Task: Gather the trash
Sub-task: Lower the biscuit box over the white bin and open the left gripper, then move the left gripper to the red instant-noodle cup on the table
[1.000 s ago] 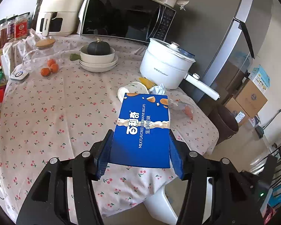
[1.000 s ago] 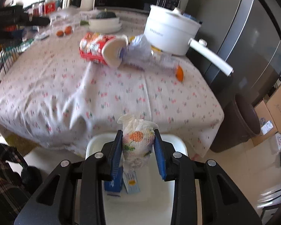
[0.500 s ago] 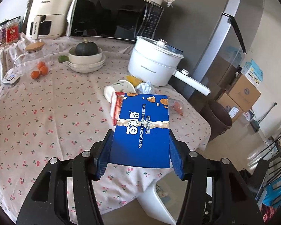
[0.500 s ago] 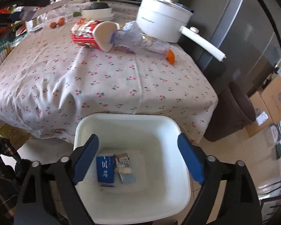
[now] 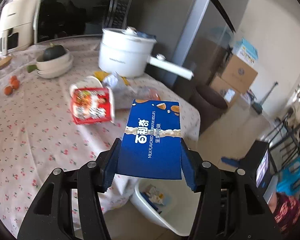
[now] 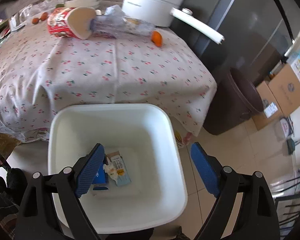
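— What can you read from where you stand?

— On the blue biscuit box [image 5: 153,138] clamped in your left gripper [image 5: 150,166], white letters run lengthwise: "MILK FLAVORED DECORATIVE BISCUITS", beside large Chinese characters.

— Anything else?

— No. The print on the red cup [image 5: 89,108] and on the white pot [image 5: 124,54] is too blurred.

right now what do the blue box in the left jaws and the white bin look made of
Blue biscuit box: likely thin printed cardboard with a slight sheen; flat faces, crisp edges. White bin: probably moulded plastic, smooth and semi-glossy; rounded corners, rolled rim.
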{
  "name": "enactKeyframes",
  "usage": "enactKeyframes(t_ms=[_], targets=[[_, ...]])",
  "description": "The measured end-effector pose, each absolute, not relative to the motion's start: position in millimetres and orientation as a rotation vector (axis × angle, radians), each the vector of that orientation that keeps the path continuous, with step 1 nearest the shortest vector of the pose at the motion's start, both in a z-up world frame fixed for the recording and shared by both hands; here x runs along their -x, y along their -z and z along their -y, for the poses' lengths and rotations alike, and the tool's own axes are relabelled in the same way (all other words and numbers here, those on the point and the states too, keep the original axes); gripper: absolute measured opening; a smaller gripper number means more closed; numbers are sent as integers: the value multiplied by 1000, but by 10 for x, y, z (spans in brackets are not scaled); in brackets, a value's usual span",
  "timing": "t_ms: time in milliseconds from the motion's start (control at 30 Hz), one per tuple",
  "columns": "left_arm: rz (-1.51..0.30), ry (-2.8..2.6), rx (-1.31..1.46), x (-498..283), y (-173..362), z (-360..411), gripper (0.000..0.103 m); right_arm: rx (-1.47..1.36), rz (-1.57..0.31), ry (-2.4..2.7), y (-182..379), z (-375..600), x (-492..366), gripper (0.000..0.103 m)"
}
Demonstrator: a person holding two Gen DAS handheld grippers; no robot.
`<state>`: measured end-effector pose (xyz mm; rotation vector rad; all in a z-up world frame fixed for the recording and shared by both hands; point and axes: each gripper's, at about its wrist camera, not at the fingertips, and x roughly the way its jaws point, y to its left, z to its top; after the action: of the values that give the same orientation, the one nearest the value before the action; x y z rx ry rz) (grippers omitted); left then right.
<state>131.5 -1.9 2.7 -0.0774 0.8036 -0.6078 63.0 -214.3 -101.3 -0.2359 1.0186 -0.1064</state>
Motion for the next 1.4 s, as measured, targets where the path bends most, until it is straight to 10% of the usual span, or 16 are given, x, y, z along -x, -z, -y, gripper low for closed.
enactKeyframes(t_ms=[333, 500, 1400], targets=[[-911, 759, -95, -1139, 300, 630, 54, 179, -1015, 192, 971, 2503, -565, 86], [-953, 794, -206, -1030, 469, 814, 87, 147, -1013, 217, 939, 2612, -584, 86], [-966, 372, 127, -1838, 351, -269, 90, 155, -955, 123, 694, 1937, -1384, 87]])
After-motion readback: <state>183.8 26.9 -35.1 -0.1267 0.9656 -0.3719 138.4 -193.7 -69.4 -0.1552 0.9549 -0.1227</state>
